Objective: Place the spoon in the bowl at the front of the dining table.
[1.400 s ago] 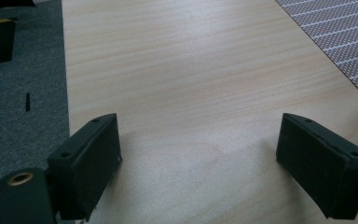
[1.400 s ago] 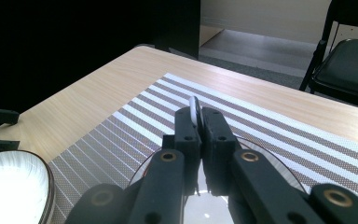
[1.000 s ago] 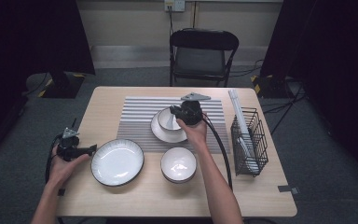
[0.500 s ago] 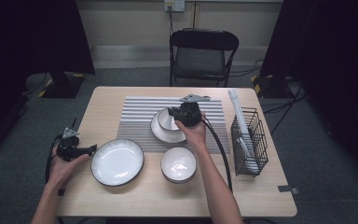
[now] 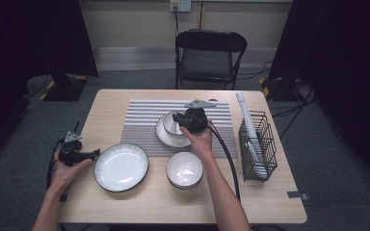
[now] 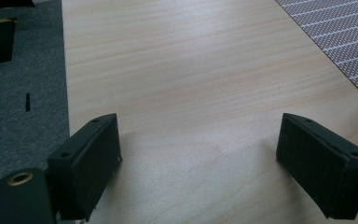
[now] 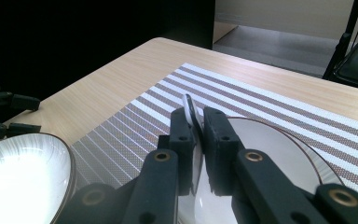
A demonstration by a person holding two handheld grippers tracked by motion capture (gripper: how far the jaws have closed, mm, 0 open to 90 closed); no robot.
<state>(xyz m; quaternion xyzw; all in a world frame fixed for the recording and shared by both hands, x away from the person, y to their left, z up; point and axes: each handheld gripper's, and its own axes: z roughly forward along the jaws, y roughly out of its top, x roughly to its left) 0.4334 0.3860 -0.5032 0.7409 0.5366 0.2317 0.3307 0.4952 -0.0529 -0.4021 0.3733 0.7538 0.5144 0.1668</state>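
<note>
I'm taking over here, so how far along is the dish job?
Done: white dishes stand in the wire rack. In hand: the right claw pinches the rim of the small bowl on its saucer, and its jaws have just been opening slightly. Left: the big plate and the front bowl sit untouched, and the left claw waits open over bare table.

Table evenly lit; surroundings dark; plate (image 7: 18, 179) glare; near gripper parts perhaps soft-focused.

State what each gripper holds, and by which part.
Right gripper pinches the small bowl by its rim, above the saucer. Left gripper is open and holds nothing.
</note>
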